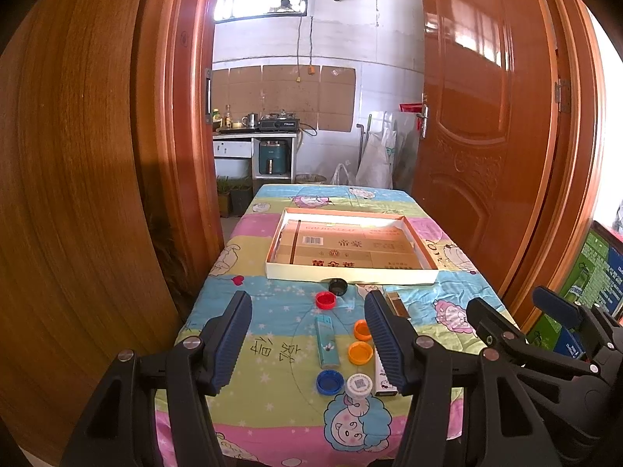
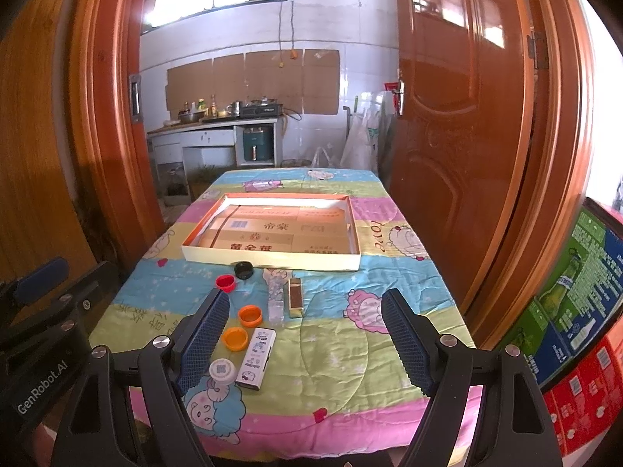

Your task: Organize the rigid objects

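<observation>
A shallow cardboard tray [image 1: 352, 273] [image 2: 268, 260] lies mid-table. In front of it are loose small objects: a black cap [image 1: 337, 286] [image 2: 244, 270], a red cap [image 1: 325, 300] [image 2: 226, 283], two orange caps [image 1: 360, 352] [image 2: 234, 338], a blue cap [image 1: 329, 382], a white cap [image 1: 359, 385] [image 2: 222, 371], a teal lighter [image 1: 326, 341], a white patterned lighter [image 2: 256, 358], a clear lighter [image 2: 275, 299] and a gold lighter [image 2: 295, 297]. My left gripper [image 1: 309, 340] is open above the caps. My right gripper [image 2: 305, 340] is open and empty above the table's near right.
The table wears a cartoon-print cloth [image 2: 350, 350]. Orange wooden door frames [image 1: 175, 116] and an open door [image 2: 447, 116] flank its far end. Printed cartons [image 2: 576, 303] stand to the right. The other gripper shows at the right of the left wrist view [image 1: 545, 334].
</observation>
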Motion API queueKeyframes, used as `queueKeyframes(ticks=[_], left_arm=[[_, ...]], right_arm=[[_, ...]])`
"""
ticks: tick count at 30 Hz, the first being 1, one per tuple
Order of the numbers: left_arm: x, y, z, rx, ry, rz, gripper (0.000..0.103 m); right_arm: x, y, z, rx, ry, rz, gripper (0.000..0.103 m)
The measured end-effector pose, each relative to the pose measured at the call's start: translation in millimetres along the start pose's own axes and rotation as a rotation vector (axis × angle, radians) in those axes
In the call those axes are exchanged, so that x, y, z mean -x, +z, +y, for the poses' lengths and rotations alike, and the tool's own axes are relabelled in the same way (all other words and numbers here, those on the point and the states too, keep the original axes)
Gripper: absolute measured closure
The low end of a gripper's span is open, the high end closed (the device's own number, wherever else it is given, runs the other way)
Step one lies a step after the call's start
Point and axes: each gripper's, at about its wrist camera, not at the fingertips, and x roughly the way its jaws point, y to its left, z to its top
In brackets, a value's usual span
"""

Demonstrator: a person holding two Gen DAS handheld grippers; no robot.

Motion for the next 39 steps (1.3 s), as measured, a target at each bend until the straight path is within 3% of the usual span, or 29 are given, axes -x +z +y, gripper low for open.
queueKeyframes(ticks=[39], left_arm=[[1.5, -2.8, -1.6, -0.003, -0.004, 0.01, 0.042]], right_arm=[[0.4, -1.3, 0.1, 0.0, 0.002, 0.004, 0.021]])
